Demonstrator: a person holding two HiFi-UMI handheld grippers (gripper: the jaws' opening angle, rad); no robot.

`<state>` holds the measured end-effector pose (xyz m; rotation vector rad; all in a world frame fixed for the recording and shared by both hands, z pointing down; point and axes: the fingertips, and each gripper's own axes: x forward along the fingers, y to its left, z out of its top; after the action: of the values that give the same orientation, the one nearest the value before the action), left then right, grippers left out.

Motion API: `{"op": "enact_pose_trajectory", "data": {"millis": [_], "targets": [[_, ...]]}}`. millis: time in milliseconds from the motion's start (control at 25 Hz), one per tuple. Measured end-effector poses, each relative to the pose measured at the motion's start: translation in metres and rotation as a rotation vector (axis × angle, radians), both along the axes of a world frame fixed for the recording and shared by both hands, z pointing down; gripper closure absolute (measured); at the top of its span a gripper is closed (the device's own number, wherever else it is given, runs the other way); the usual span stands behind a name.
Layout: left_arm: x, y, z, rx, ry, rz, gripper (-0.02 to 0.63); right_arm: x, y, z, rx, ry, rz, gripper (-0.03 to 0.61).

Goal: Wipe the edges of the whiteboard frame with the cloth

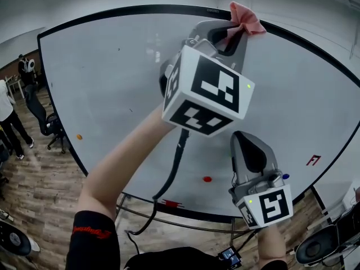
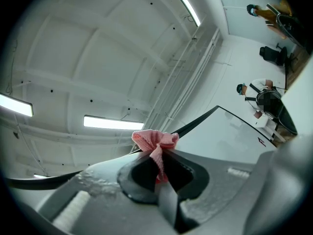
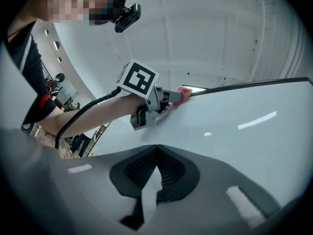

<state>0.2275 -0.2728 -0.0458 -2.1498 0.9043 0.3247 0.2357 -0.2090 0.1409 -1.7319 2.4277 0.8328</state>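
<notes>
The whiteboard (image 1: 112, 83) has a black frame (image 1: 140, 9). My left gripper (image 1: 235, 30) is raised to the frame's top edge and is shut on a pink cloth (image 1: 246, 18), which bunches out past the fingertips against the frame. In the left gripper view the cloth (image 2: 154, 140) sits pinched in the gripper (image 2: 159, 160), right at the black frame (image 2: 195, 124). The right gripper view shows the same cloth (image 3: 184, 93) touching the top frame edge (image 3: 244, 86). My right gripper (image 1: 243, 136) hangs lower, in front of the board, shut and holding nothing (image 3: 155, 155).
On the board sit a red magnet (image 1: 207, 179), an orange one (image 1: 79, 136) and a blue one (image 1: 286, 176). A red marker (image 1: 171, 203) lies on the bottom ledge. Office chairs (image 1: 48, 122) and people (image 1: 8, 117) are off to the left, and another chair (image 1: 315, 246) stands at the lower right.
</notes>
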Motion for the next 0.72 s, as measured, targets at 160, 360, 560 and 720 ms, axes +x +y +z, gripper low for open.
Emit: {"op": "enact_pose_trajectory", "data": {"millis": [160,360,560,720], "targets": [[-0.012,-0.001,-0.002,0.005,0.003,0.001,0.595,-0.010,-0.002,0.003,-0.015,0.007,0.008,0.577],[-0.029,-0.011,-0.002,0.005,0.003,-0.002,0.595,-0.025,-0.012,0.006,-0.027,0.009,0.012,0.577],[-0.036,-0.013,-0.002,0.008,-0.004,-0.003,0.595,-0.035,-0.014,0.013,-0.039,0.013,0.012,0.577],[-0.041,-0.015,0.001,0.008,-0.005,-0.008,0.595,-0.037,-0.014,0.017,-0.044,0.011,0.015,0.577]]}}
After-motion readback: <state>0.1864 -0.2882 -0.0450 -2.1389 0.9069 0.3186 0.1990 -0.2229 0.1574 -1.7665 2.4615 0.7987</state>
